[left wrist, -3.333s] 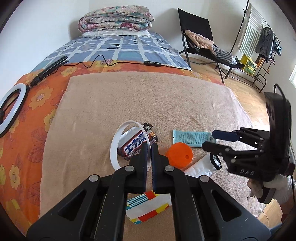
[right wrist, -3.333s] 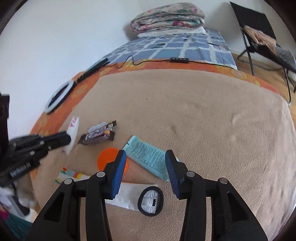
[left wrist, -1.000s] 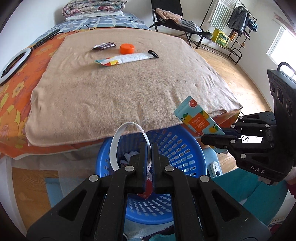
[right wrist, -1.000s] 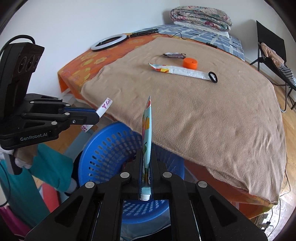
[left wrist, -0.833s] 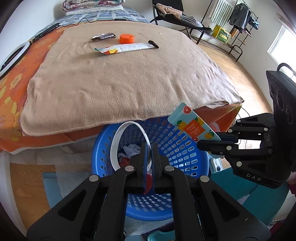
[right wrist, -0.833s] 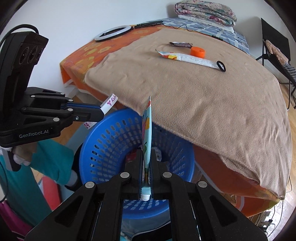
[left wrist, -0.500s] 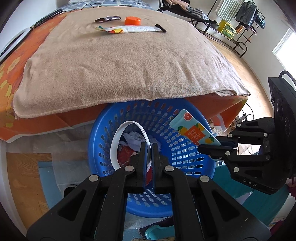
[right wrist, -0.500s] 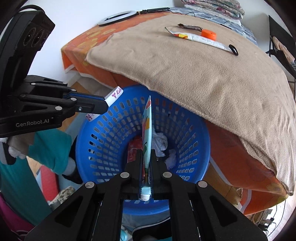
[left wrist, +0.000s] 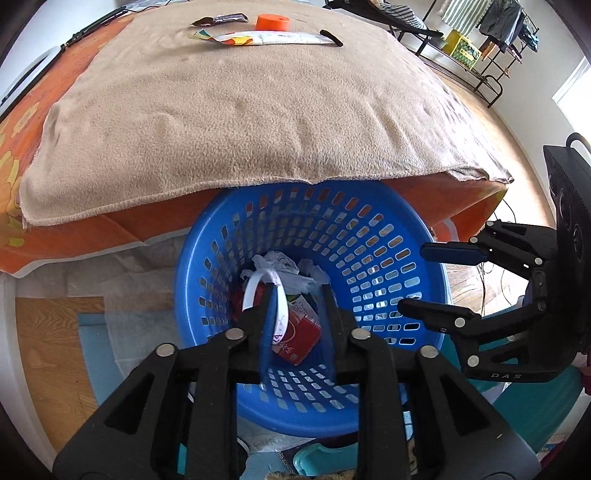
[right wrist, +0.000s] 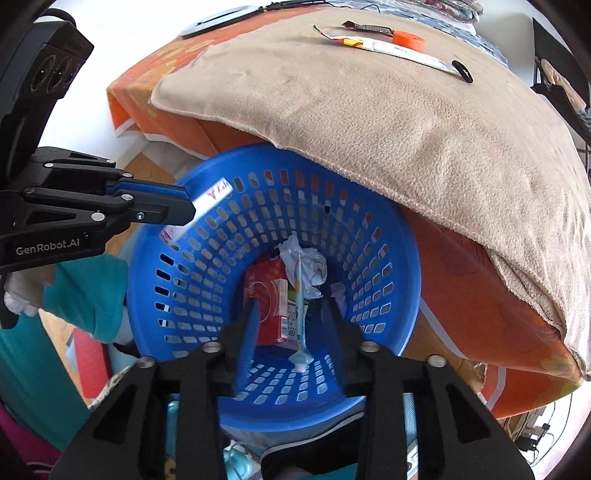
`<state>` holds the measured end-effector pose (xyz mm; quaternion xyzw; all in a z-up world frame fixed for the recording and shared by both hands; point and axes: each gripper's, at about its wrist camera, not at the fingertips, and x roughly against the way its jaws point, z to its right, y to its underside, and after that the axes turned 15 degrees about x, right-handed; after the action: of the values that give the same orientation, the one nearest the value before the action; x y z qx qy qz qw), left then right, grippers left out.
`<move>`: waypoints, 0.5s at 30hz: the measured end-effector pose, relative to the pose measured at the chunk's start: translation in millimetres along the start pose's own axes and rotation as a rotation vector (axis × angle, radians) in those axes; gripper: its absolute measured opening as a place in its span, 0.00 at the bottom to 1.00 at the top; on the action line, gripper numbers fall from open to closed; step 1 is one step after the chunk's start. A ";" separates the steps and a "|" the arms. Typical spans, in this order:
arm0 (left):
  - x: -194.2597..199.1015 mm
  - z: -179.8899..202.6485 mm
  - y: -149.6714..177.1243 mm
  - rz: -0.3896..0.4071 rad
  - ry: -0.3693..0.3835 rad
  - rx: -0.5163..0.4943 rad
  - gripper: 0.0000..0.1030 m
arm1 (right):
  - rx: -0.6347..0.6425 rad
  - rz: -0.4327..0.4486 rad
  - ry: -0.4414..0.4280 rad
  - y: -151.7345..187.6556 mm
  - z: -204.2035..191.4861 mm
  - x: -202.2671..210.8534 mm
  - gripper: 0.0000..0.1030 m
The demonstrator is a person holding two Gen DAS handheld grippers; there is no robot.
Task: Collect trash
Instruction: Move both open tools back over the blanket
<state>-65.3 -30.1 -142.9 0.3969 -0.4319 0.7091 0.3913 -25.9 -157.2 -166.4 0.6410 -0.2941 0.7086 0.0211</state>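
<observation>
Left wrist: left gripper (left wrist: 299, 295) opening over the perforated blue plastic basket (left wrist: 369, 229), white paper ring (left wrist: 264, 299) edge-on against one pad.

Right wrist: right gripper (right wrist: 290, 314) opening, flat pouch (right wrist: 300, 306) loose between, edge-on, long axis running away, cap nearest.

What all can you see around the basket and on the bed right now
laundry basket: one, blue, on the floor at the bed's edge
paper band: one, white loop, between the left fingers, over the basket
tube: one, pale, edge-on between the right fingers, over the basket
red packet: one, in the basket
crumpled tissue: white, in the basket
blanket: one, tan, on the bed
orange lid: one, on the blanket
long wrapper: one, white, colourful end, on the blanket
left gripper: black, opening
right gripper: black, opening
</observation>
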 end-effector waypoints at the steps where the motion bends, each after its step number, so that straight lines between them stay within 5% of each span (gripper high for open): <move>1: 0.5 -0.2 -0.4 0.006 -0.001 0.001 0.31 | 0.001 0.005 0.005 -0.1 0.0 0.9 0.49; 15: 5.1 -1.5 -7.6 0.027 0.002 0.025 0.31 | -0.016 0.007 0.051 -2.6 8.3 4.0 0.56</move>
<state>-60.7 -25.2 -136.5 0.3952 -0.4279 0.7201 0.3771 -18.1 -160.2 -161.7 0.6216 -0.3014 0.7224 0.0310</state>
